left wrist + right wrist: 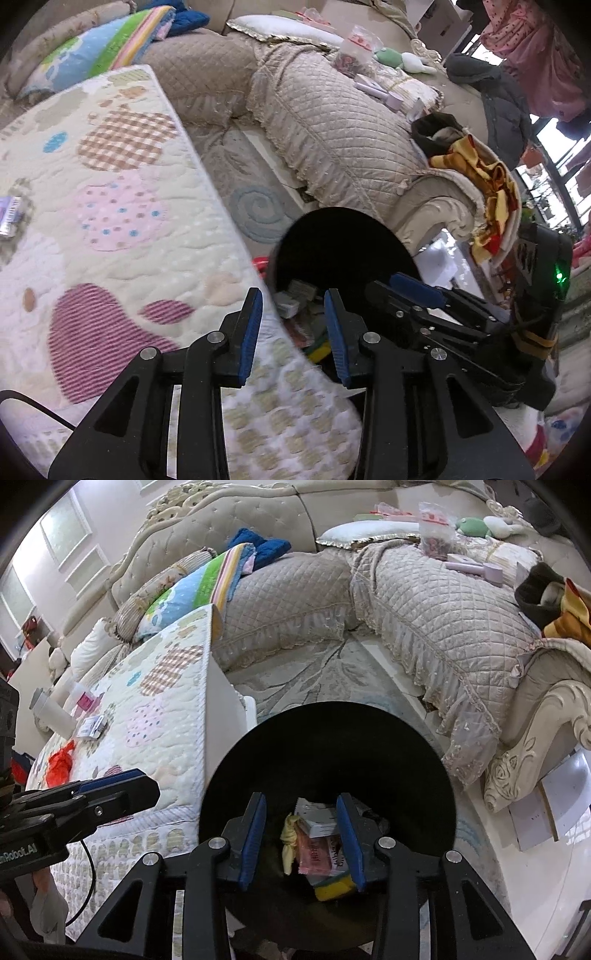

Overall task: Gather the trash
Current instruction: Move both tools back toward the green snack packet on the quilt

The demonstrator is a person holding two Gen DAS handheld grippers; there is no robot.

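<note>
Remaining trash: red wrapper (61, 762) and small packet (92, 726) lay on quilted bench (166, 716), left of bin (328, 760).
Nearer: left hand-held gripper (293, 334), jaws parted, empty.
Right hand-held gripper (301, 836): parted, empty, over bin.

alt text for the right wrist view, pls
The right claw, open and empty, hangs over a black bin that holds a yellow rag, a pink packet and a yellow sponge. To the left, the left claw sits beside a quilted table still bearing an orange scrap; a beige sofa lies behind.
</note>
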